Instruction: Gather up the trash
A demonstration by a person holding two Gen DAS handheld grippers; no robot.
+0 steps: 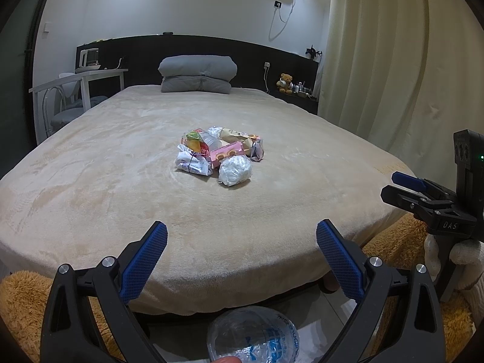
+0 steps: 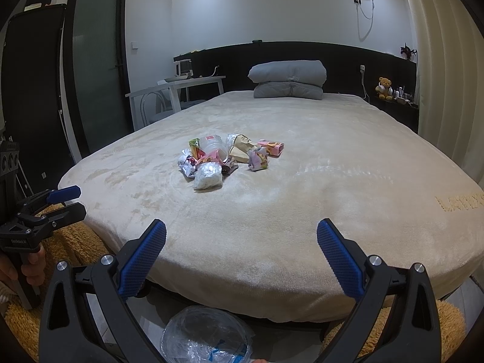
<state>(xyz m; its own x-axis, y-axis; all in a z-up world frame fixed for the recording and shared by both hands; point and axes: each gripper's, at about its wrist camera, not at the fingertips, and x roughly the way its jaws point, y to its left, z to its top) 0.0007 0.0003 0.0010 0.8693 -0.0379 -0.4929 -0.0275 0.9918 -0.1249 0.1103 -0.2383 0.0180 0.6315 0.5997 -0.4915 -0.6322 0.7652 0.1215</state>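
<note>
Blue-padded, the left gripper (image 1: 242,260) and right gripper (image 2: 242,260) both gape wide and empty above the beige bed (image 1: 121,181), well short of the trash pile (image 1: 219,158).

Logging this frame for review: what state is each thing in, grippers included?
left gripper: open, empty, short of the bed.
right gripper: open, empty.
trash pile: heaped mid-bed, untouched.
white crumpled wad: balled up, at the pile's near edge.
clear bag: open-mouthed, on the floor at the bed's foot.
grey duvet: folded, at the headboard.
bed: cover spread flat.
</note>
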